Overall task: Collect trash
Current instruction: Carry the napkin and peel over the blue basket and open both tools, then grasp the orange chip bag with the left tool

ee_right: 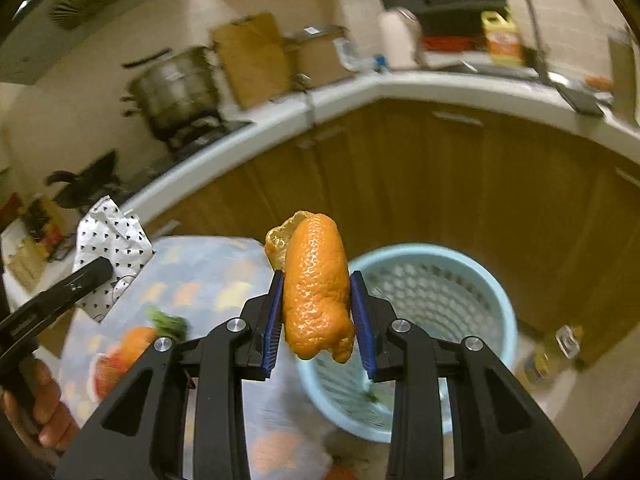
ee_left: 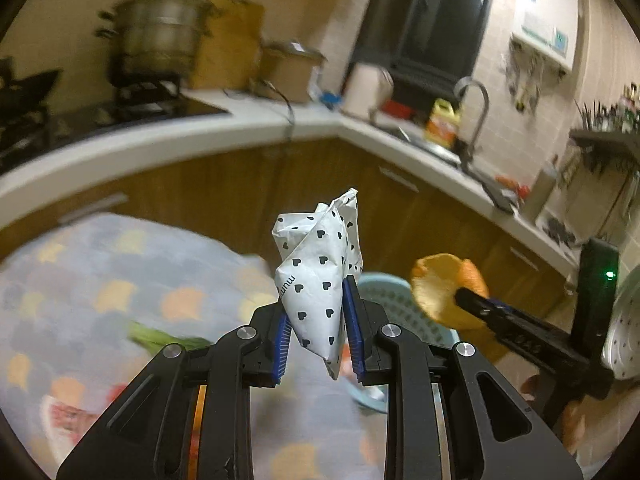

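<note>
A: From the left wrist, what is held?

B: The left gripper [ee_left: 316, 328] is clamped on a crumpled paper wrapper [ee_left: 316, 272], white with small black hearts, creased into a rough cone standing up between the blue ribbed pads [ee_left: 350, 320]. It is raised above the table's pastel checked cloth [ee_left: 120, 280]. To the right, the right gripper [ee_left: 466, 300] pinches a curled orange peel [ee_left: 440, 288].

A: And the right wrist?

B: The peel [ee_right: 316, 284] is glossy, pebbled and folded, squeezed between that gripper's [ee_right: 318, 312] pads. Just beyond it stands a pale blue plastic basket [ee_right: 492, 304] with lattice walls, on the floor beside the table.
</note>
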